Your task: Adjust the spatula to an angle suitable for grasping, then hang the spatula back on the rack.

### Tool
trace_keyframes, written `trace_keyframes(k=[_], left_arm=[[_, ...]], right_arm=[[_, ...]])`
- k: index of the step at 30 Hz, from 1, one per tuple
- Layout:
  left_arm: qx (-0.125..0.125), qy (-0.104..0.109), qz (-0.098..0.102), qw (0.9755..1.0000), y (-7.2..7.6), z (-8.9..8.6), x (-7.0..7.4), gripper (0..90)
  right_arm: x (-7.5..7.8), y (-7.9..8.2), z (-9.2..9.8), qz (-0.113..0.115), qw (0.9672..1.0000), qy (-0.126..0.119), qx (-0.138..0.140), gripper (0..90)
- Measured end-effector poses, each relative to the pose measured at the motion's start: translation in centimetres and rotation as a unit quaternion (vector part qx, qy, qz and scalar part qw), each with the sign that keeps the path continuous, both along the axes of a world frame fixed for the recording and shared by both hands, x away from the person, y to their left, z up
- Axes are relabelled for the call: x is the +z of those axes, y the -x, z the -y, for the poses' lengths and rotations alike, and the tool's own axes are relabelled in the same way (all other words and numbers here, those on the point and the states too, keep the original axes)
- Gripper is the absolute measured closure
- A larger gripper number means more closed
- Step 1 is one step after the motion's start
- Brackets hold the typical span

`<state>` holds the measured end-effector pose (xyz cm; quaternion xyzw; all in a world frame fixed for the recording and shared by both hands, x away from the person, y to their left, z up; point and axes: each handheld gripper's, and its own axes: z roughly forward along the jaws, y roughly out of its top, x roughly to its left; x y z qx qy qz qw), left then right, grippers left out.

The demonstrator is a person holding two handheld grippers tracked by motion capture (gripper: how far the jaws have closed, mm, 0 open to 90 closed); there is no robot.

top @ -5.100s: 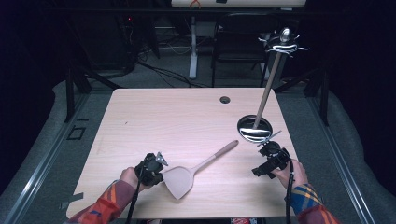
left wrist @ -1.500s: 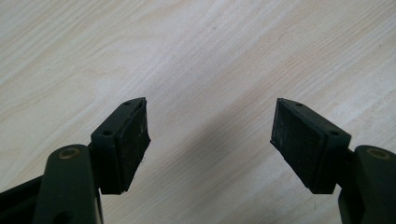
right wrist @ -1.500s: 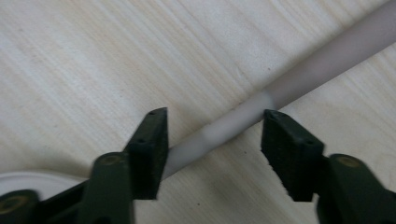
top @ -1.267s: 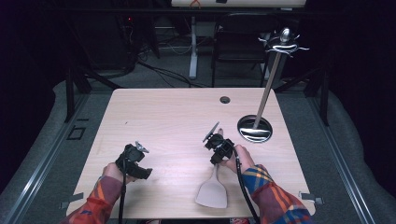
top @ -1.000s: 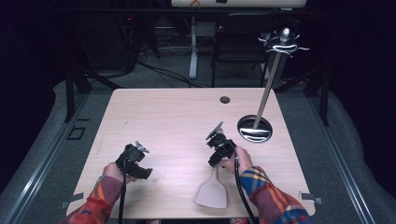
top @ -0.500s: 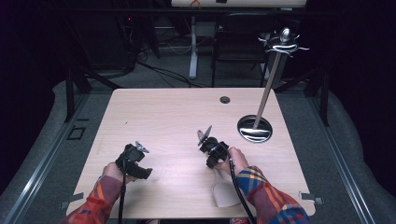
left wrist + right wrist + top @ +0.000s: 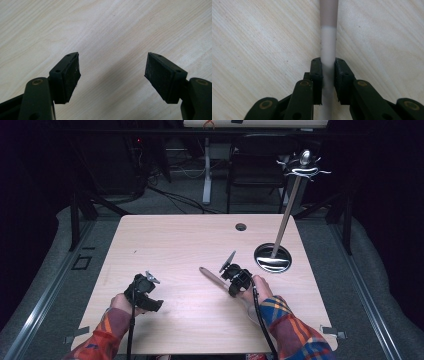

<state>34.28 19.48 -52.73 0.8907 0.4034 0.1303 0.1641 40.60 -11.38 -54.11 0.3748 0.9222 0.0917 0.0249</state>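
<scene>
Spatula (image 7: 328, 50): we see a smooth, pale, rounded shaft with a wooden handle end (image 7: 212, 277) pointing up-left over the bench; its flat blade is hidden behind the hand.
Right tongs (image 7: 328, 67): we find them pinching the spatula's shaft, having just closed on it.
Left tongs (image 7: 112, 72): we see flat black rubbery pads spread apart above bare wood.
Bench (image 7: 175, 245): pale wood-grain laminate.
Stand (image 7: 273, 258): shiny round metal base, thin upright pole.
</scene>
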Motion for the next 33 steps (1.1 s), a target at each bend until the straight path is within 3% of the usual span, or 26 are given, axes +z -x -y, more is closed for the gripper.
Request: trace_keyframes(k=[2, 3, 7, 15, 16, 18, 23, 26, 33], left_arm=[[0.0, 0.001, 0.0, 1.0, 0.0, 0.0, -0.1, 27.7], [-0.002, 0.0, 0.001, 1.0, 0.0, 0.1, 0.0, 27.7], [-0.003, 0.0, 0.0, 1.0, 0.1, 0.1, 0.0, 27.6], [-0.005, -0.001, -0.001, 1.0, 0.1, 0.2, 0.0, 27.5], [-0.006, 0.0, -0.002, 1.0, 0.1, 0.2, 0.0, 27.5], [-0.008, -0.001, -0.002, 1.0, 0.1, 0.2, 0.0, 27.5], [-0.003, 0.006, 0.002, 1.0, 0.1, 0.1, 0.0, 24.2], [0.0, 0.01, 0.006, 0.9999, 0.0, -0.1, 0.1, 17.7], [0.004, 0.025, 0.014, 0.9996, 0.0, -0.3, 0.4, 4.6]], right_arm=[[-0.1, -0.1, -0.1, 0.003, 0.9999, -0.013, -0.005, 75.8], [-0.2, -0.3, -0.4, 0.008, 0.9994, -0.031, -0.012, 73.7], [-0.2, -0.6, -1.3, 0.027, 0.9994, -0.022, -0.007, 73.6], [-0.4, -0.7, -1.2, 0.019, 0.9998, -0.008, -0.003, 76.7], [-0.5, -0.5, -1.3, 0.027, 0.9994, -0.018, -0.013, 77.0], [-0.5, -0.5, -1.3, 0.043, 0.999, -0.011, -0.009, 77.5], [-0.3, -0.4, -1.3, 0.035, 0.9991, -0.02, -0.009, 77.7], [0.5, -0.3, -0.8, 0.037, 0.998, -0.049, -0.013, 77.9], [2.6, 0.5, 0.3, 0.055, 0.9946, -0.086, -0.017, 77.8]])
